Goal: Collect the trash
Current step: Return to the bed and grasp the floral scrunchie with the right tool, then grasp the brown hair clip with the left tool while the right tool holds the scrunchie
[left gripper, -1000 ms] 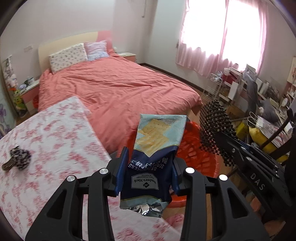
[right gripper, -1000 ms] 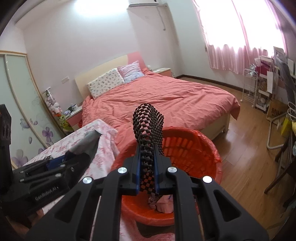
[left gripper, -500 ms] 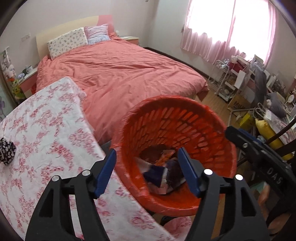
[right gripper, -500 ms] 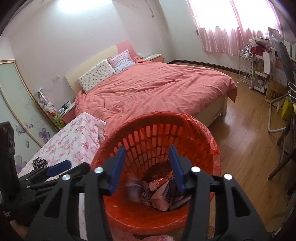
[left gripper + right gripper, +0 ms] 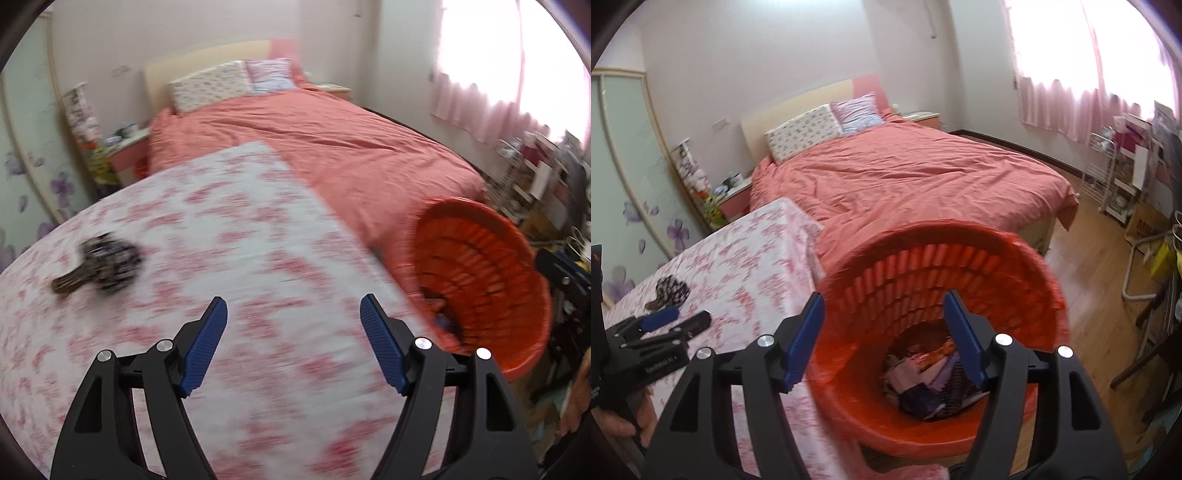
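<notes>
An orange slotted trash basket [image 5: 1027, 266] stands beside the table with several wrappers [image 5: 931, 380] at its bottom; it also shows at the right of the left wrist view [image 5: 517, 266]. My right gripper [image 5: 882, 332] is open and empty above the basket's near rim. My left gripper [image 5: 293, 325] is open and empty above the floral tablecloth [image 5: 221, 258]. A crumpled black-and-white patterned piece of trash [image 5: 103, 264] lies on the table to the far left, also seen in the right wrist view [image 5: 668, 291].
A bed with a salmon cover [image 5: 905, 173] lies behind the table and basket. A nightstand [image 5: 731, 195] stands left of the bed. Shelves and clutter [image 5: 1126, 177] line the right wall by the window, over wooden floor [image 5: 1100, 295].
Both grippers opened and dropped the cracker bag and the black patterned item into the basket. The left gripper then swung left over the table; the right stays above the basket.
</notes>
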